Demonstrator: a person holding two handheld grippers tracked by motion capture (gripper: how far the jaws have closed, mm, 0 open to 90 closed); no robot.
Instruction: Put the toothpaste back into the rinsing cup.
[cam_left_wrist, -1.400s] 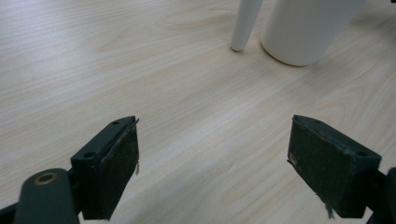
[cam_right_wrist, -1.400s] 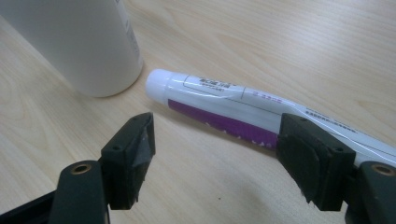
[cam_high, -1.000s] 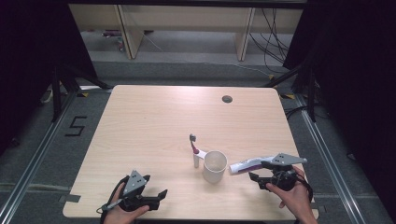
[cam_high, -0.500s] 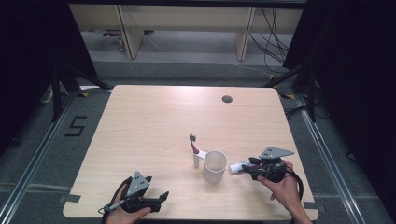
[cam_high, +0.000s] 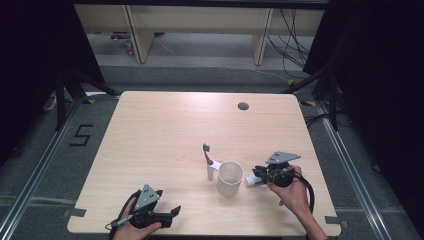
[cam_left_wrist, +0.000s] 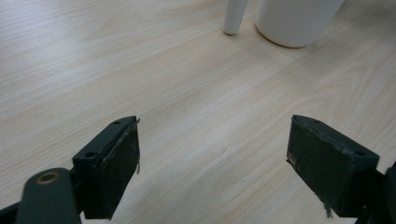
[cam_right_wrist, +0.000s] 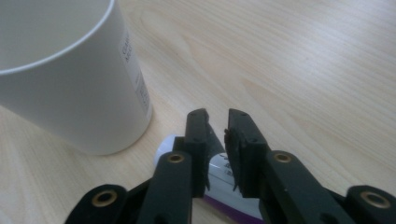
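A white cup (cam_high: 230, 177) stands near the table's front right. A toothbrush (cam_high: 208, 160) with a white and pink handle lies just left of it. To the cup's right lies a white and purple toothpaste tube (cam_high: 253, 180). My right gripper (cam_high: 262, 176) has just been closing its jaws, and they now pinch the tube (cam_right_wrist: 219, 176) between them, beside the cup (cam_right_wrist: 70, 79). The right gripper (cam_right_wrist: 217, 122) shows only a thin gap. My left gripper (cam_high: 175, 212) rests at the front left edge. In its own view the left gripper (cam_left_wrist: 215, 154) stands open over bare wood.
The wooden table (cam_high: 165, 130) has a round cable hole (cam_high: 243, 106) at the back right. The cup (cam_left_wrist: 294, 21) and the toothbrush handle (cam_left_wrist: 233, 16) lie some way ahead of the left gripper. Dark floor and metal rails surround the table.
My right gripper has moved left along the toothpaste tube toward the cup and closed its jaws on it. The left gripper has stayed in place.
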